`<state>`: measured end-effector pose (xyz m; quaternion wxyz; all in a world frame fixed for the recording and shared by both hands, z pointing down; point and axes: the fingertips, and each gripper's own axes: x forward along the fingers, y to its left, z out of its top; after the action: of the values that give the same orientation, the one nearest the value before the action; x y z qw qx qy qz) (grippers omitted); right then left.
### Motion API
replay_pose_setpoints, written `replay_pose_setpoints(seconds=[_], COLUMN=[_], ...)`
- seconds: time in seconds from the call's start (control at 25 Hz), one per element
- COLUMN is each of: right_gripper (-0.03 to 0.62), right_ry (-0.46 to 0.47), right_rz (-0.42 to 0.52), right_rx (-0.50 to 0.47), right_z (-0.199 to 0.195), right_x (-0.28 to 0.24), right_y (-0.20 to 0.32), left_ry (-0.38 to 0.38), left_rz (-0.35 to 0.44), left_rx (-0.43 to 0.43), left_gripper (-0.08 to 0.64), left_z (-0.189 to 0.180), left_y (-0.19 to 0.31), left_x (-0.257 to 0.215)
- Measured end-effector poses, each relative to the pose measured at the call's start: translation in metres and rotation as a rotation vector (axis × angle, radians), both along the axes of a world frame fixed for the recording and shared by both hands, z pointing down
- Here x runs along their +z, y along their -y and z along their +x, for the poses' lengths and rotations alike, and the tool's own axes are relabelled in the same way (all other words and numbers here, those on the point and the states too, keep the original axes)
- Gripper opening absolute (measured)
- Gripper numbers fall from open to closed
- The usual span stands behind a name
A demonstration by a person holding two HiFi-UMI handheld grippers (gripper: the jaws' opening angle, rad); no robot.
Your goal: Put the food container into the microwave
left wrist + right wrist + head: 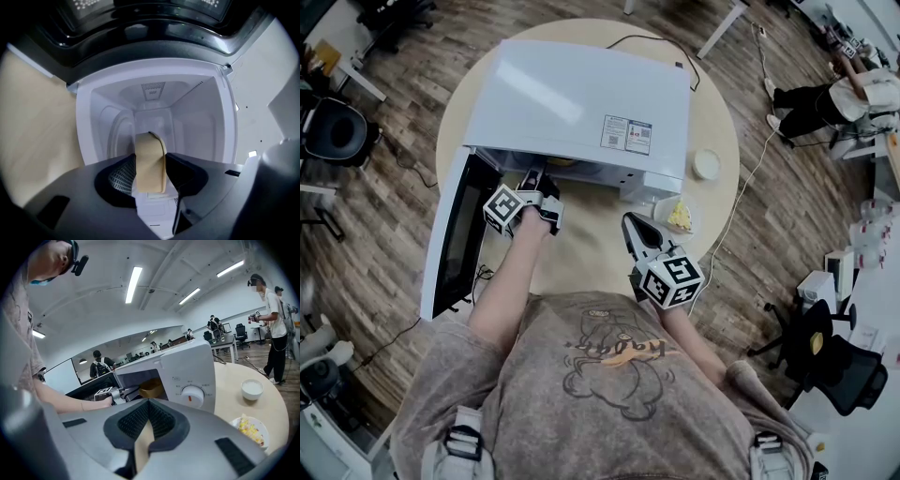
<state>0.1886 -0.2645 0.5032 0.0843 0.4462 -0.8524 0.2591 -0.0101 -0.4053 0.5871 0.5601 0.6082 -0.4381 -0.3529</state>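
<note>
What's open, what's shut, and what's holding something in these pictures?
microwave door: swung wide open.
food container: inside the microwave, pinched by its rim.
left gripper: fingers shut on the food container.
right gripper: fingers shut, holding nothing.
dish: holds yellow food.

We reach our bare left arm (pixel 508 277) far forward, and the left gripper (pixel 536 180) has its jaws clamped on the food container (pixel 150 164) wall. Our right gripper (pixel 631 223) hangs nearer, off to the right, jaws pressed together on nothing.
</note>
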Motion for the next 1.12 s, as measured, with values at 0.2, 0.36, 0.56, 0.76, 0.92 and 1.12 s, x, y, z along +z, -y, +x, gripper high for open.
replay_pose_setpoints(seconds=[0.2,0.36,0.56,0.76,0.92,1.12], right_gripper=[0.0,0.0,0.0,0.0,0.0,0.0], right_ry=[0.003,0.004,0.005,0.006,0.012,0.015], right_rz=[0.0,-0.006,-0.009,-0.012,-0.014,-0.014], right_rx=[-0.008,-0.011,-0.009,-0.006,-0.007,-0.009], right_z=[-0.003,-0.004,-0.003,-0.002,-0.003,-0.005], right_x=[-0.001,0.001,0.002,0.004,0.003,0.003], right_y=[0.002,0.001,0.0,0.001,0.0,0.001], left_ry=[0.048,0.072,0.07,0.074,0.068,0.064], left_rz=[-0.025,-0.06,-0.107,-0.164,-0.177,-0.183], left_rx=[0.012,0.013,0.007,0.006,0.009,-0.004], left_gripper=[0.206,0.207,0.204,0.182,0.135,0.123], left_z=[0.001,0.002,0.001,0.0,0.0,-0.004], left_y=[0.0,0.002,0.002,-0.003,-0.004,-0.003], left_x=[-0.004,-0.004,0.003,0.014,0.014,0.014])
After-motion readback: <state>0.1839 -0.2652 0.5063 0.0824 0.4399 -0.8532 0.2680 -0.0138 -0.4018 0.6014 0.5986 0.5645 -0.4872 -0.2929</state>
